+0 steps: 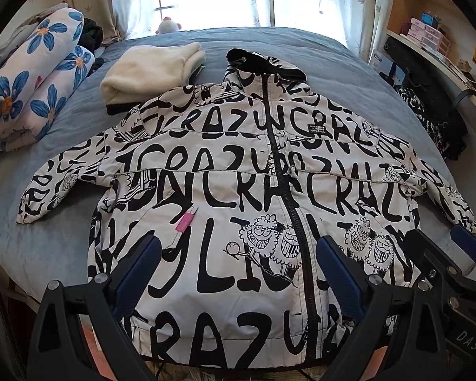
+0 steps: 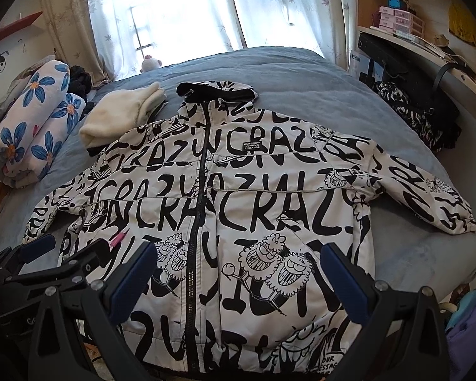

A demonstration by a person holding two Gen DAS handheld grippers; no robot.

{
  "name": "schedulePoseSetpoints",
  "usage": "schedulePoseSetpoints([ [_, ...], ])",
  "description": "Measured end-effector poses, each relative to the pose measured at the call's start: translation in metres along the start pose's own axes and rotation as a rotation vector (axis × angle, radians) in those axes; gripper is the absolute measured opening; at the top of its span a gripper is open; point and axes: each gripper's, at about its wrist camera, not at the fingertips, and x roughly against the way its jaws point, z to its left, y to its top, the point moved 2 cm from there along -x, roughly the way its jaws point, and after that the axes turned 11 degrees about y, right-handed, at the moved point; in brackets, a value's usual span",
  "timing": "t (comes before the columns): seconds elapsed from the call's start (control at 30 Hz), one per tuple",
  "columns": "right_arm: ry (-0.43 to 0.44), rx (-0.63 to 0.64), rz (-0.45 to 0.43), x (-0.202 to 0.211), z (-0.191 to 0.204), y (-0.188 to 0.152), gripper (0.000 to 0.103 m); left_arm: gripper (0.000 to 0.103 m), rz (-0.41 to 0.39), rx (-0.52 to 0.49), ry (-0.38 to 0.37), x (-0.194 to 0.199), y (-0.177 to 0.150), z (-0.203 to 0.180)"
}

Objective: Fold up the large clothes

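A white hooded jacket [image 1: 238, 190] [image 2: 238, 209] with bold black lettering and cartoon prints lies flat and front up on the bed, zipped, with both sleeves spread out sideways. My left gripper [image 1: 238, 254] hovers open above the jacket's lower left front, its blue pads wide apart with nothing between them. My right gripper [image 2: 238, 263] hangs open over the lower right front, also holding nothing. Each gripper shows at the edge of the other's view: the right one [image 1: 441, 241], the left one [image 2: 69, 247].
The bed [image 1: 301, 44] has a grey-blue cover. A folded cream fleece [image 1: 152, 70] lies by the jacket's left shoulder. A rolled floral quilt [image 1: 38, 79] sits far left. A black-and-white garment [image 1: 428, 117] and shelves [image 1: 428, 31] stand on the right. A curtained window is behind.
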Motion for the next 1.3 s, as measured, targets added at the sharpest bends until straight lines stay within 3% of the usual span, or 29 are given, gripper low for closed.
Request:
schedulePoseSetpoints([
  [0.63, 0.020, -0.007, -0.031, 0.005, -0.003, 0.004, 0.103, 0.097, -0.091, 0.011, 0.046, 0.016, 0.006, -0.002],
  [1.3, 0.031, 0.003, -0.052, 0.011, -0.002, 0.007, 0.103, 0.097, -0.054, 0.036, 0.014, 0.014, 0.005, -0.001],
])
